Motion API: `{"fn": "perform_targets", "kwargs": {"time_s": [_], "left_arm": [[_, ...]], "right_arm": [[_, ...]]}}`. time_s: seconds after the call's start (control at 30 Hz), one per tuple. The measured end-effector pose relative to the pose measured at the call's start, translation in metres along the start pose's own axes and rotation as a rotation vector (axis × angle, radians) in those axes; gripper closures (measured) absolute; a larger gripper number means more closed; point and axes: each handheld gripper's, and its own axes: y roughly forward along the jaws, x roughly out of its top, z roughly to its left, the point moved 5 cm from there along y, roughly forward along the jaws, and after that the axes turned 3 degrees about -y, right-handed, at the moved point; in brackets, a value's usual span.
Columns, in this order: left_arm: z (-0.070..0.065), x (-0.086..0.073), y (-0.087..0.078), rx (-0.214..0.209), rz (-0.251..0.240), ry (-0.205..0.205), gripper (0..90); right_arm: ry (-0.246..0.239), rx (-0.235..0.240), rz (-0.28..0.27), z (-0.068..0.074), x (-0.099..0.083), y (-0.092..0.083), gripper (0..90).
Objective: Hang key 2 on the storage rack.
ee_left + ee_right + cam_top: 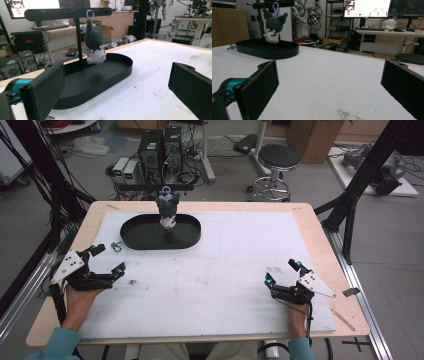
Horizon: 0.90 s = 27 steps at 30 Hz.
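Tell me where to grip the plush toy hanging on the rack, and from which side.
Grip the plush toy across its dark, rounded body, below the purple loop that hooks it onto the rack's crossbar. Come in level from the table's open front side, probably with the left gripper, which lies nearer; the post stands just behind it.

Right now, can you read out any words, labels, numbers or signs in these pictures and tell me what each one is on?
No text can be read.
Monitors behind the table: writing too small and blurred.
Screen at the far wall: coloured blocks, blurred.
Plush toy, black tray, left gripper, right gripper: no lettering visible.
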Motion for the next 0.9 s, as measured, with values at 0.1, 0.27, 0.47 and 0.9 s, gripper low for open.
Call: {"fn": "perform_targets", "kwargs": {"time_s": [0.1, 0.27, 0.47, 0.9], "left_arm": [[0.001, 0.001, 0.0, 0.005, -0.001, -0.001, 1.7], [0.003, 0.004, -0.001, 0.019, 0.002, 0.0, 1.7], [0.009, 0.013, 0.001, 0.056, 0.046, 0.012, 1.7], [0.054, 0.026, 0.024, 0.159, 0.209, 0.055, 1.7]], "right_arm": [[-0.006, -0.004, -0.006, -0.001, 0.0, 0.0, 0.6], [-0.006, -0.004, -0.006, -0.001, 0.0, 0.0, 0.7], [-0.007, -0.004, -0.006, -0.001, 0.0, 0.0, 0.7], [-0.003, -0.005, -0.007, -0.001, 0.0, 0.0, 0.6]]}}
